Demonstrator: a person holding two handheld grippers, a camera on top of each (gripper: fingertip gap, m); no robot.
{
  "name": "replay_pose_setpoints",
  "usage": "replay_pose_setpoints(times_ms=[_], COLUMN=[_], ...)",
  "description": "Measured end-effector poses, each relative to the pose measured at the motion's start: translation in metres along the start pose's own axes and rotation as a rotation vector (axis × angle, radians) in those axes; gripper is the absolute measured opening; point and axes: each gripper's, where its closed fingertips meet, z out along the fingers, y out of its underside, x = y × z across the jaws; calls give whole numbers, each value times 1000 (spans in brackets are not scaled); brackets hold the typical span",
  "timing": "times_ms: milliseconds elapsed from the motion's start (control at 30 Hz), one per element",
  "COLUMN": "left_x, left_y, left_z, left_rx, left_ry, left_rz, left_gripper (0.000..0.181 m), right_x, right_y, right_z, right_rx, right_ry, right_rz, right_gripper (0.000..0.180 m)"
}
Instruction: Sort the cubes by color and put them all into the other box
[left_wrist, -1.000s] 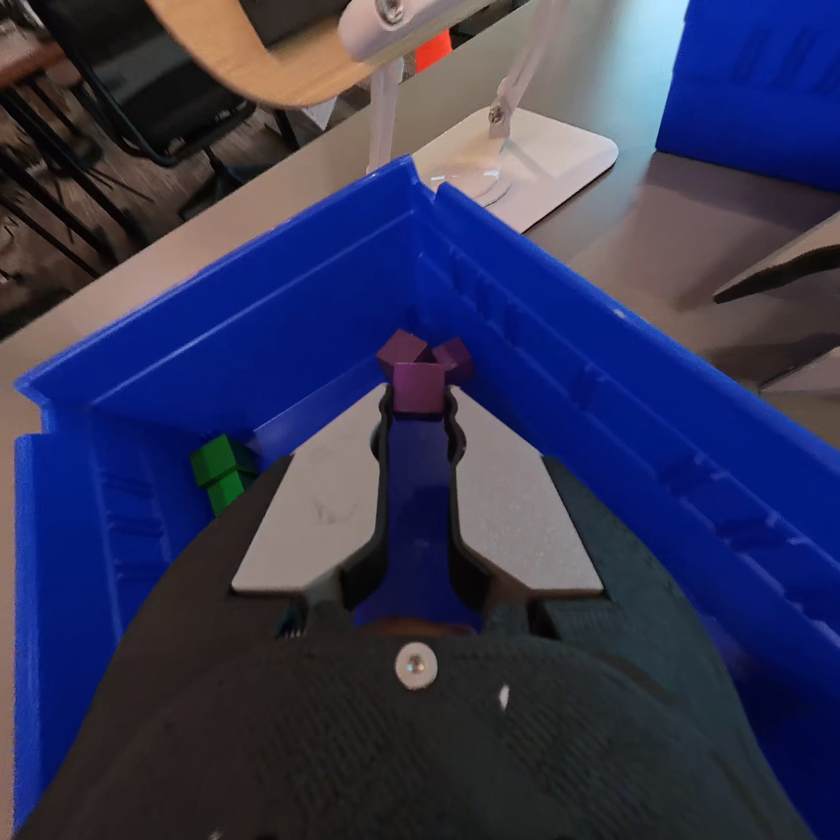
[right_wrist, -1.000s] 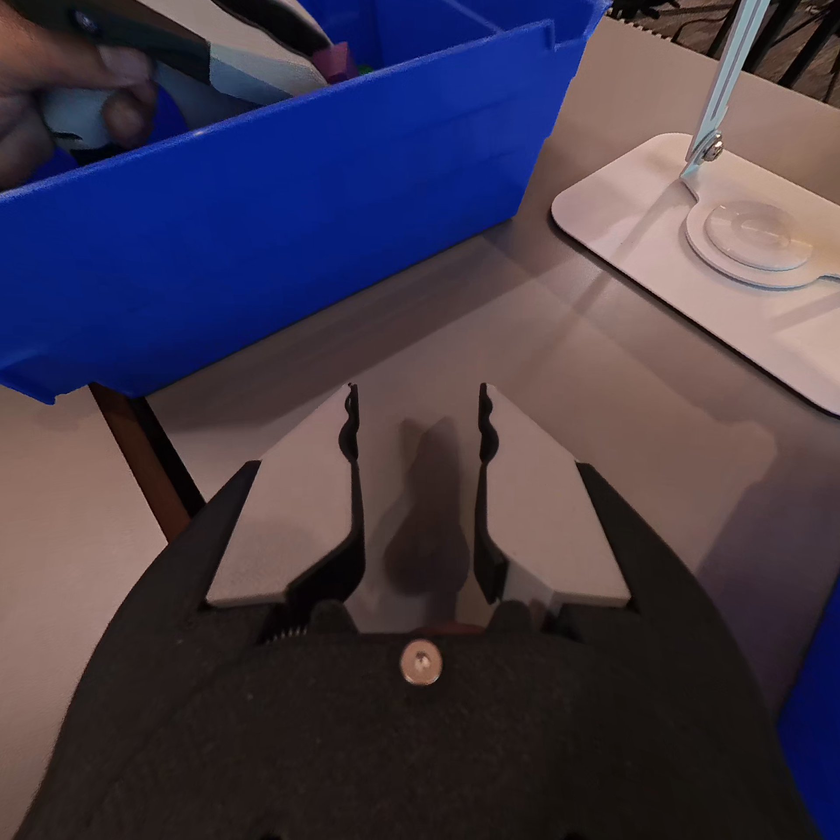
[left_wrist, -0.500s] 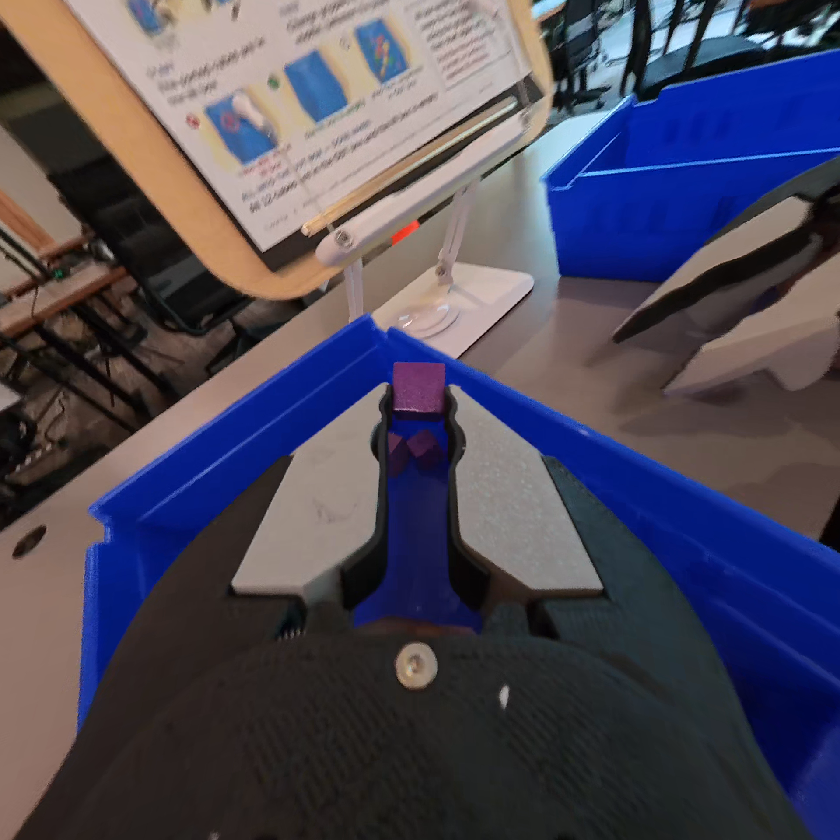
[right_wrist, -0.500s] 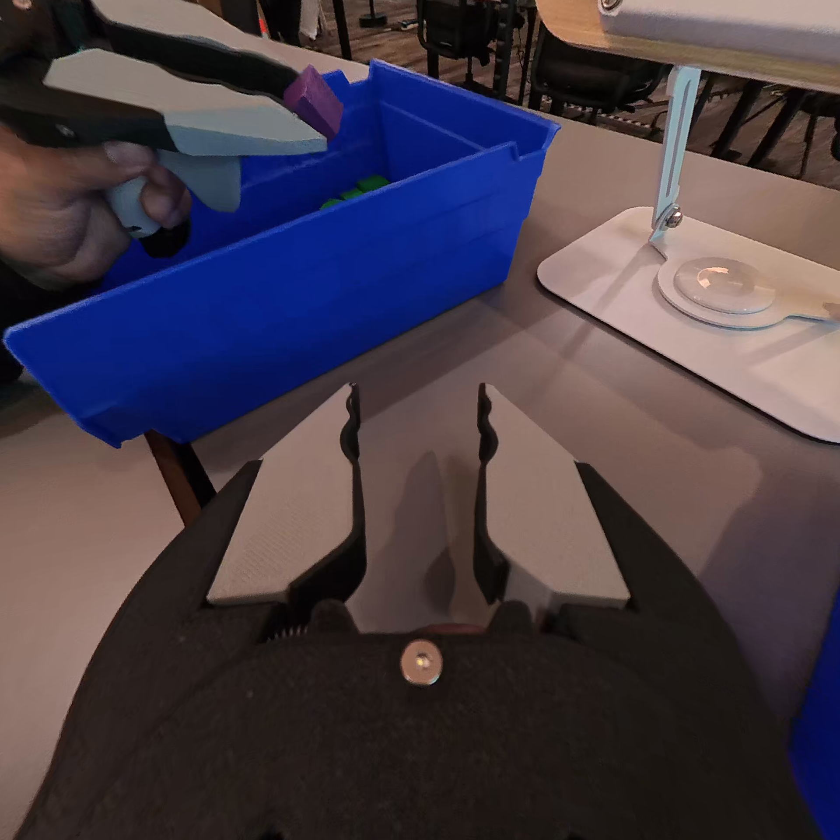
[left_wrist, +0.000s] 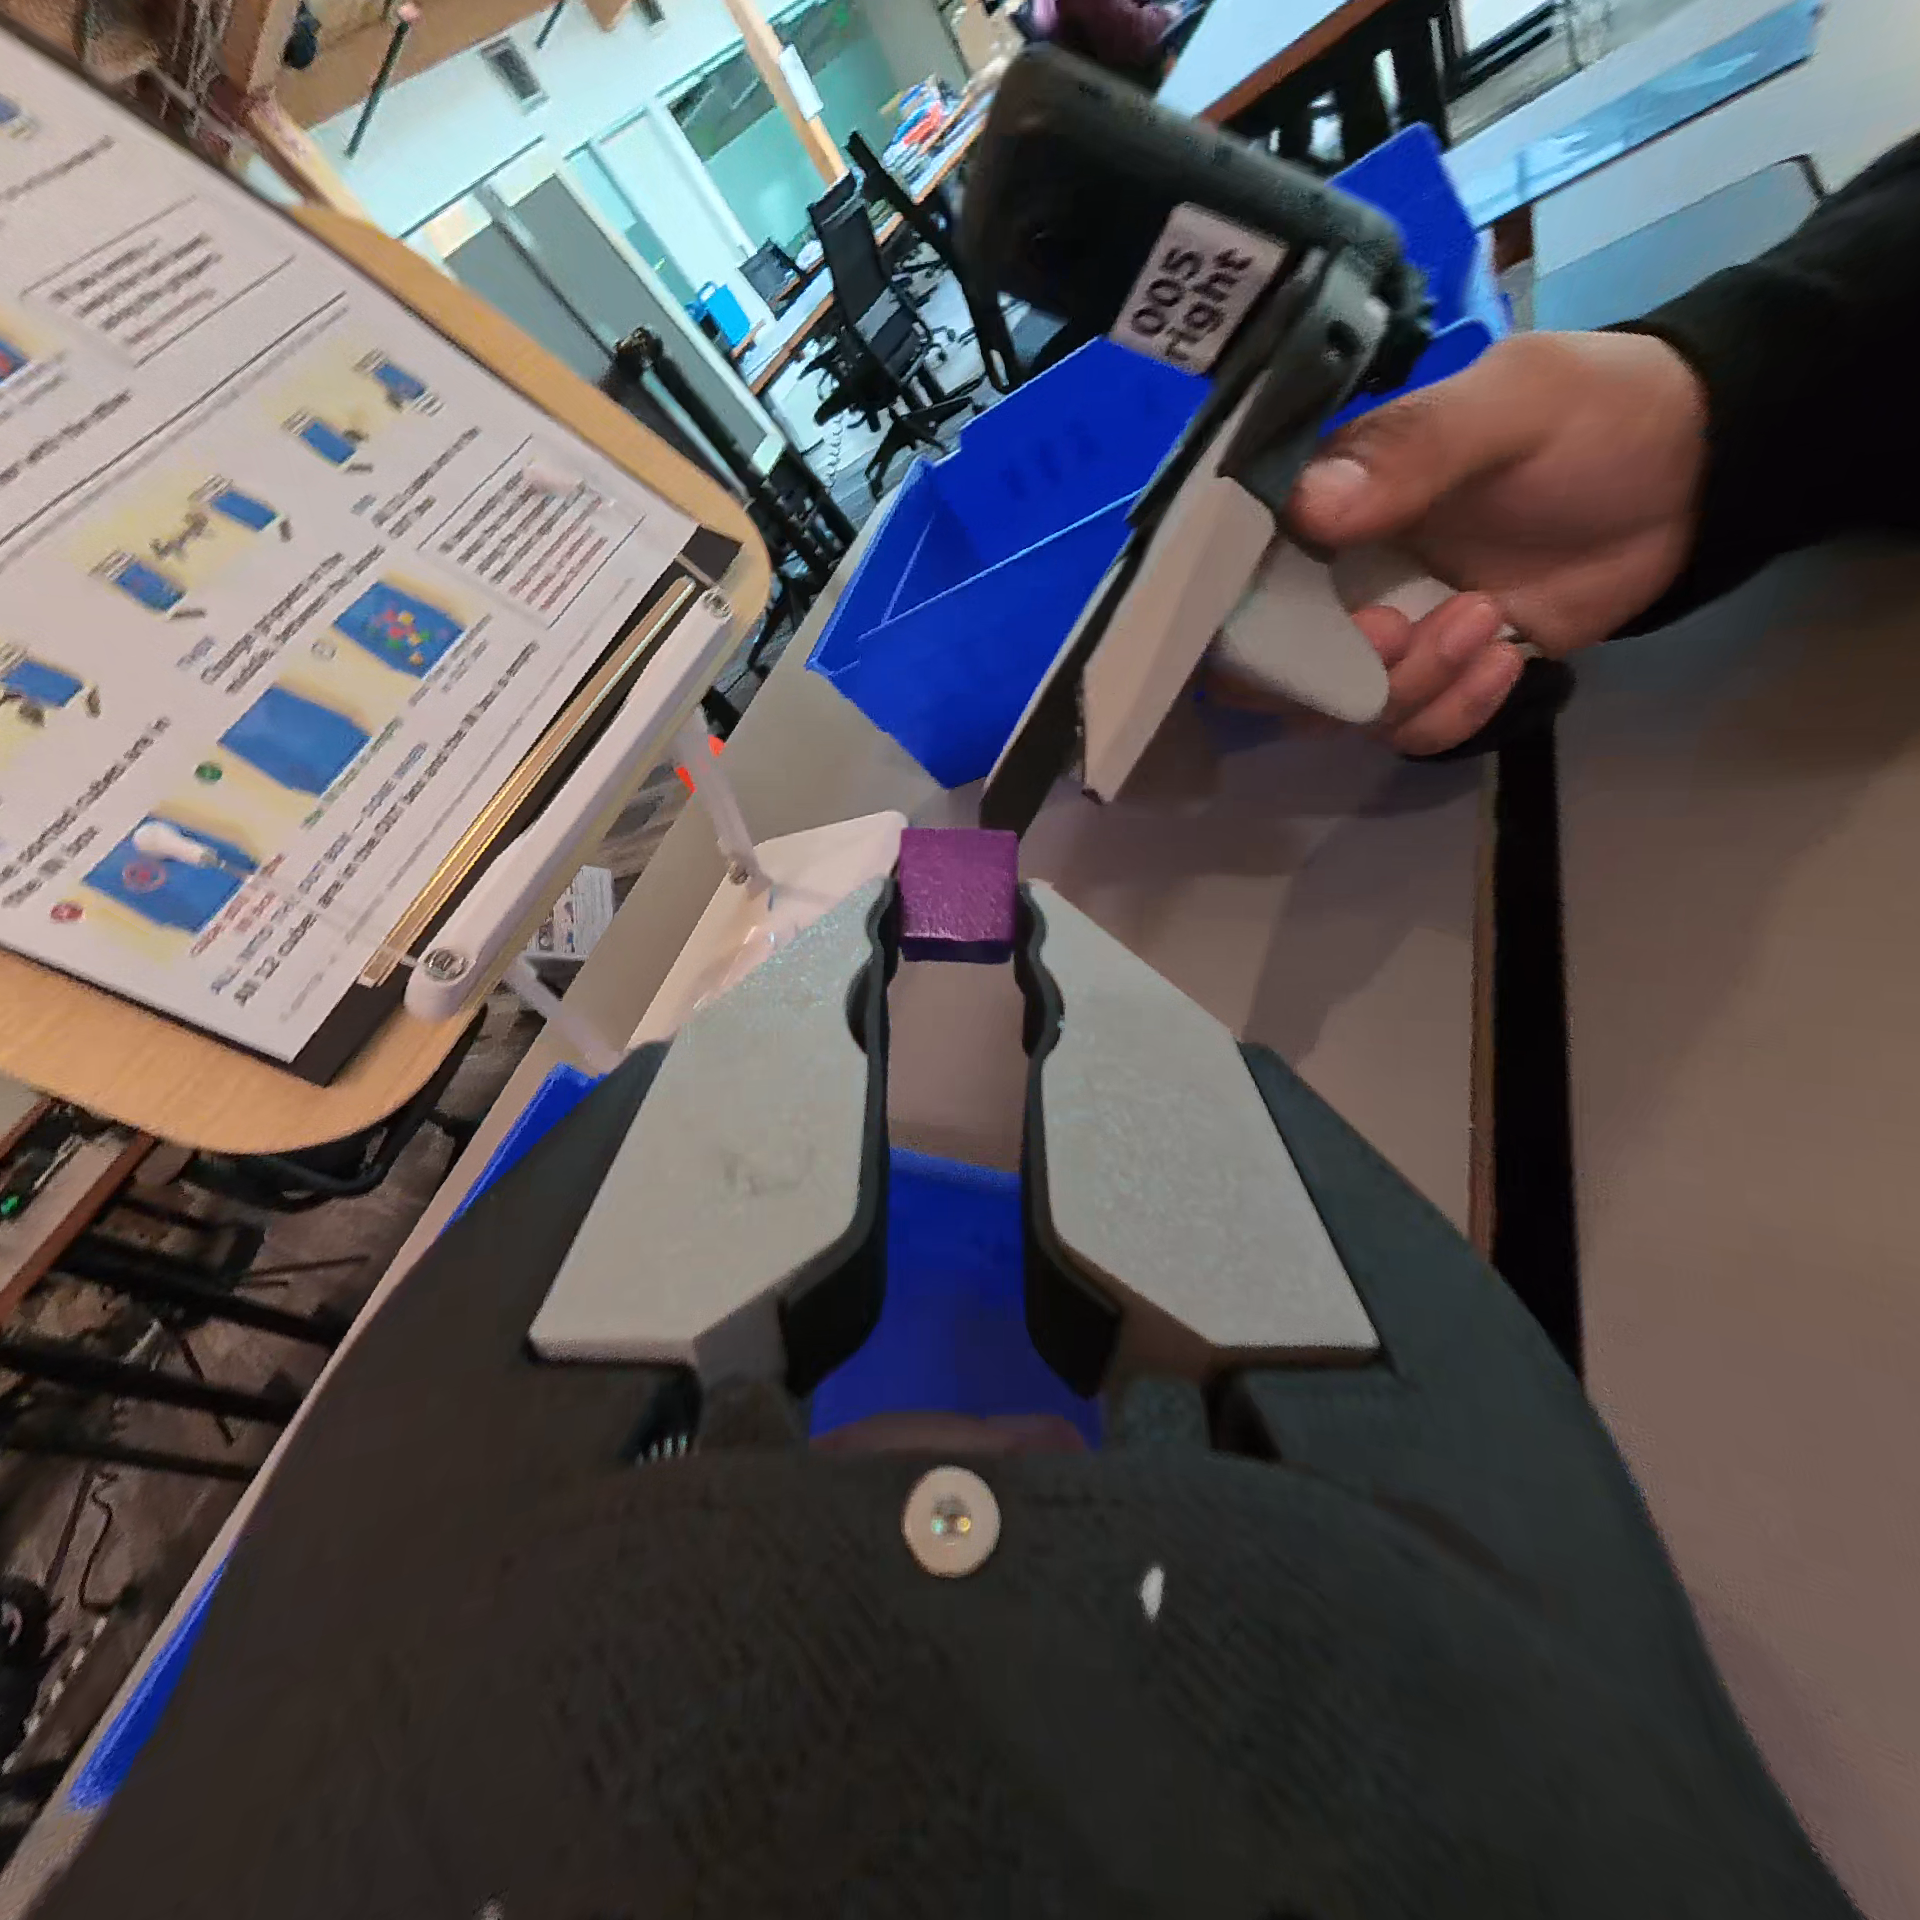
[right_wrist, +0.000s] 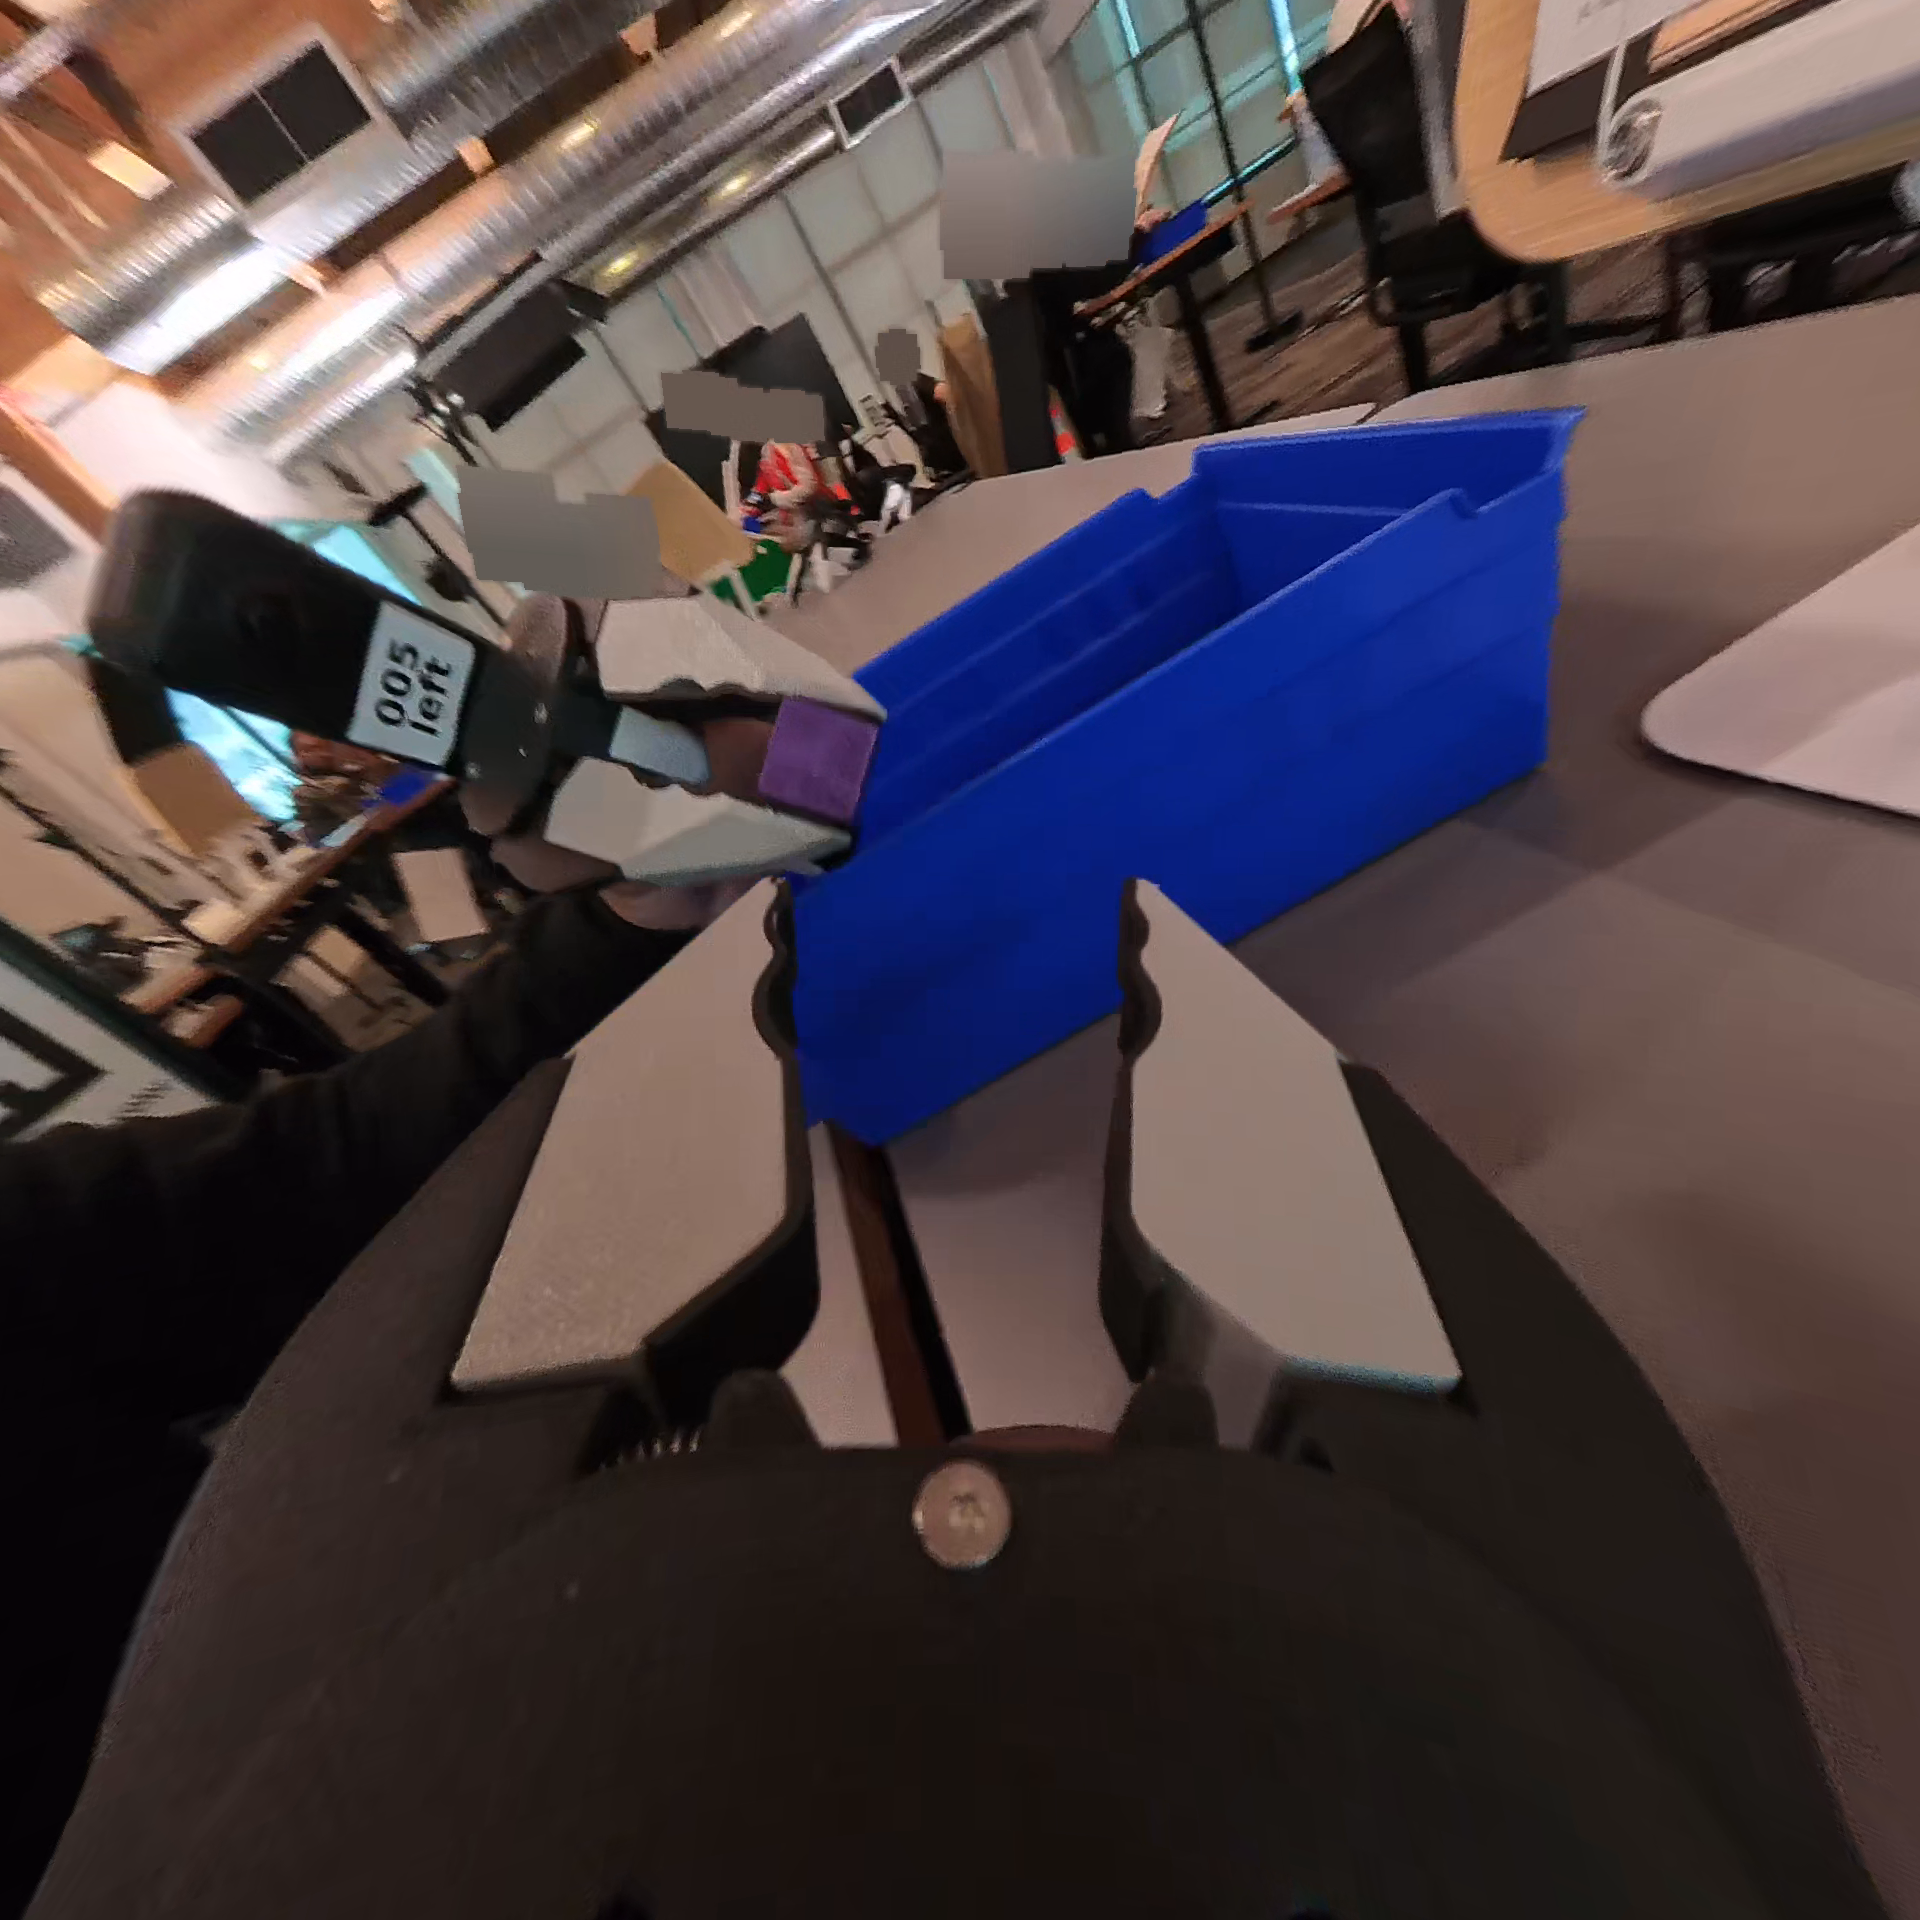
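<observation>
Clearly the left gripper (left_wrist: 957, 914) is clamped on a purple cube (left_wrist: 957, 891), pinched at the very tips of its grey fingers (left_wrist: 748, 1132), with the cube's top and front faces left showing. The grip at the tip looks chosen so the cube can be let go cleanly without the fingers reaching deep into a box. From the right wrist view the same gripper (right_wrist: 821, 781) is seen side-on, held aloft with the cube (right_wrist: 816, 766) clear of the table and just beside the near end of a blue box (right_wrist: 1195, 790), whose inside looks bare from this angle, though its floor is mostly hidden. The right gripper (right_wrist: 956, 914) carries nothing, its fingers spread apart and pointed at that box; in the left wrist view it (left_wrist: 1049, 774) hangs just past the cube, held by a hand (left_wrist: 1496, 540) in a dark sleeve. It seems to wait out of the way or stand ready for a handover; which one cannot be told. A second blue box (left_wrist: 977, 634) sits farther along the grey table (left_wrist: 1714, 1039), partly behind the right gripper, and judging by the task it is the likely place for the cube. To the left a stand (left_wrist: 790, 894) bears an illustrated sheet (left_wrist: 291, 582), probably instructions.
</observation>
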Motion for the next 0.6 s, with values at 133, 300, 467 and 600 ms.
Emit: replay_pose_setpoints(times_ms=[133,300,467,600], left_x=[8,14,22,29], left_y=[-7,-12,-19,-20], left_z=[2,2,4,10], left_rx=[-4,2,10,-23], left_ry=[-3,5,12,-2], left_rz=[63,97,143,205], left_gripper=[20,20,20,20], right_x=[-18,-26,-30,-35], right_y=[4,4,0,3], right_z=[5,7,7,9], right_rx=[-19,-17,2,-8], right_ry=[-88,-105,-119,-147], right_rz=[-2,-22,-8,3], right_gripper=[59,59,59,50])
